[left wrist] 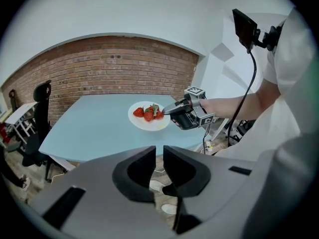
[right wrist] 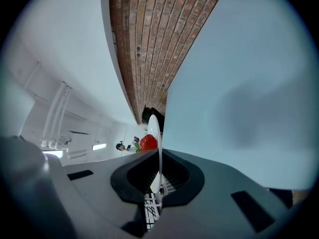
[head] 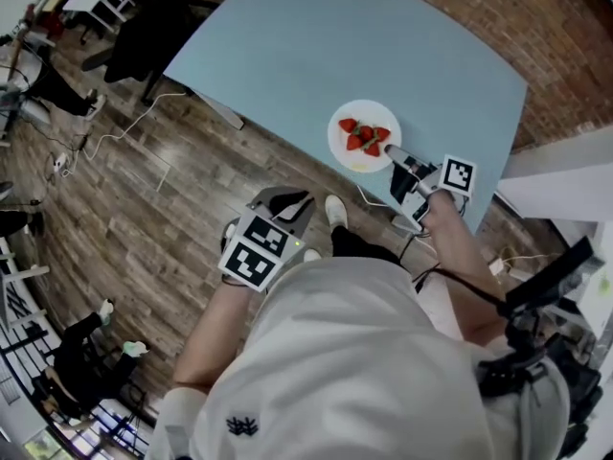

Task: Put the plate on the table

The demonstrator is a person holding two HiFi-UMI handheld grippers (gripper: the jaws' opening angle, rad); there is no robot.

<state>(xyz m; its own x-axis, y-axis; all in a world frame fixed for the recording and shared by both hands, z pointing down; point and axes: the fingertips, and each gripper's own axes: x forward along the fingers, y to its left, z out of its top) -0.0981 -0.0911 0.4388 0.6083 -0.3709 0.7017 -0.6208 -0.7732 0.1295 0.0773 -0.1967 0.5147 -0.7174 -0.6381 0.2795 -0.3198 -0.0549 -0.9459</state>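
Note:
A white plate [head: 358, 160] carrying several strawberries [head: 364, 137] is at the near right part of the light-blue table [head: 316, 46]. Whether it rests on the tabletop or hovers just over it, I cannot tell. My right gripper [head: 391, 151] is shut on the plate's near rim. In the right gripper view the plate [right wrist: 155, 128] shows edge-on between the jaws of that gripper [right wrist: 158, 176], one strawberry [right wrist: 148, 142] beside it. My left gripper [head: 287, 202] hangs low near my body, off the table, shut and holding nothing. Its own view shows the plate [left wrist: 144, 124] and the right gripper [left wrist: 167, 112] ahead.
Wood floor with cables [head: 144, 113] lies left of the table. A black chair [left wrist: 40, 113] and a white desk [left wrist: 20, 112] stand beyond the table's far left corner. Brick wall [left wrist: 114, 68] lies behind. A white surface [head: 560, 185] is at the right.

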